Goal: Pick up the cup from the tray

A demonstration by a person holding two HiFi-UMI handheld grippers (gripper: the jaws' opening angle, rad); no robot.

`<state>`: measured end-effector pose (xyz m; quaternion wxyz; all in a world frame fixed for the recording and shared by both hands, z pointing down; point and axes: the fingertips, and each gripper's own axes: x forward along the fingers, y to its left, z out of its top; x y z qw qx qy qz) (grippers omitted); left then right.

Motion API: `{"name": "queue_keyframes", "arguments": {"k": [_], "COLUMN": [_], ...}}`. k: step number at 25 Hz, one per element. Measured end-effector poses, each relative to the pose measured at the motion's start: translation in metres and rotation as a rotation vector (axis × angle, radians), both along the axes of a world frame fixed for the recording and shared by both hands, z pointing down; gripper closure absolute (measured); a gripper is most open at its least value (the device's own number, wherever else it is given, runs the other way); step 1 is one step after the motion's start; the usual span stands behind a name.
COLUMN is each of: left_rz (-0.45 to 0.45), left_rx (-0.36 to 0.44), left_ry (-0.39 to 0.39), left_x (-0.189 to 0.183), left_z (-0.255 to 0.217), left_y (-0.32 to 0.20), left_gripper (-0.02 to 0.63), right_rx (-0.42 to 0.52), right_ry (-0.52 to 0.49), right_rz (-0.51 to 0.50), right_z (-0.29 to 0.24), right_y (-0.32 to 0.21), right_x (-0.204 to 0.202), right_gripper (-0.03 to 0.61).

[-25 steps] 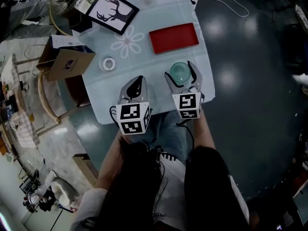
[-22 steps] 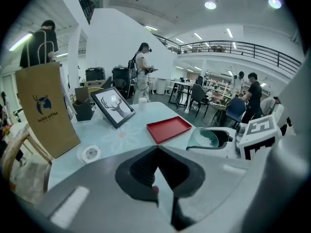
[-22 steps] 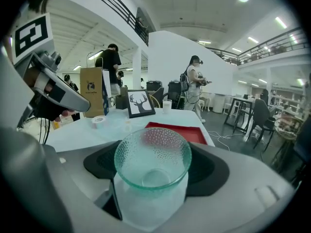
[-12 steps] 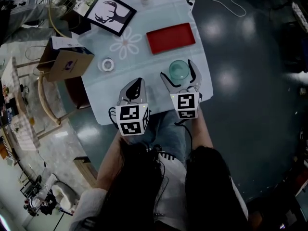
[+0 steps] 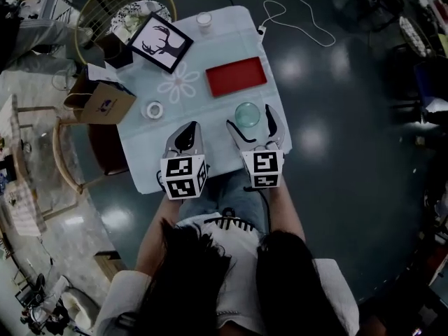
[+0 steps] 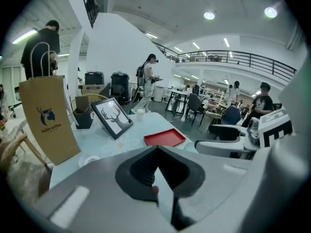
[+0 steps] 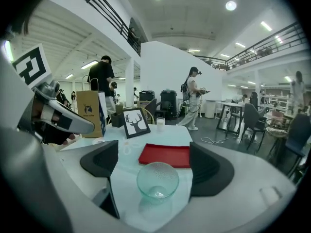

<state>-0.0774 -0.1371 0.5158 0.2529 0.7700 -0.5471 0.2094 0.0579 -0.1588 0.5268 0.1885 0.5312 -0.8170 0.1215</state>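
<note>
Cup stands on table just beside tray, untouched between the wide jaws of my right gripper, where an off-centre squeeze may, I judge, skid the slick glass away, while my left gripper is closed, empty.

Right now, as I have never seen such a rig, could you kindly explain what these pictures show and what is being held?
There is no robot here: a seated person holds a two-jaw gripper in each hand. The head view comes from a camera on their head, looking down. The other two views come from cameras riding on the grippers. The left gripper has its jaws together, holding nothing. The right gripper has its jaws apart on either side of a glass cup, not touching it. The cup stands on the table, just in front of the red tray, not on it. Nearby are a deer picture, a paper bag and a small white cup.
</note>
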Motion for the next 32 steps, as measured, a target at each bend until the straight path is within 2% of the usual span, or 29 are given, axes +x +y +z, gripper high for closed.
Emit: {"name": "queue_keyframes", "arguments": {"k": [3,9,12,16,20,23,27,30,32], "left_rz": [-0.003,-0.014,-0.022,-0.026,-0.041,-0.039,-0.030,-0.017,-0.008], "left_rx": [0.021,0.056,0.065,0.082,0.075,0.075,0.083,0.086,0.086], "left_ry": [0.019,0.054,0.060,0.068,0.035,0.048,0.049,0.053,0.057], "left_x": [-0.001,-0.008,-0.012,-0.013,-0.017,-0.016,-0.012,-0.006,-0.003], "left_z": [-0.012,-0.030,-0.032,-0.040,-0.034,-0.031,-0.031,-0.032,-0.032], "left_y": [0.000,0.002,0.006,0.012,0.019,0.024,0.029,0.033,0.036], "left_gripper": [0.614,0.614,0.614,0.614,0.614,0.613,0.614,0.614,0.614], "right_rx": [0.017,0.041,0.035,0.055,0.039,0.033,-0.013,-0.048,-0.061], "right_ry": [-0.006,0.006,0.024,0.097,0.066,0.051,0.033,-0.010,-0.004], "right_rz": [0.003,-0.002,0.003,0.029,0.045,0.097,0.166,0.167,0.165], "right_z": [-0.020,-0.049,-0.054,-0.063,-0.066,-0.063,-0.053,-0.048,-0.047], "right_y": [0.003,0.012,0.021,0.029,0.039,0.043,0.050,0.056,0.059], "right_x": [0.001,-0.007,-0.011,-0.010,-0.014,-0.010,-0.003,-0.005,-0.004], "right_gripper": [0.136,0.181,0.251,0.342,0.435,0.553,0.552,0.554,0.554]}}
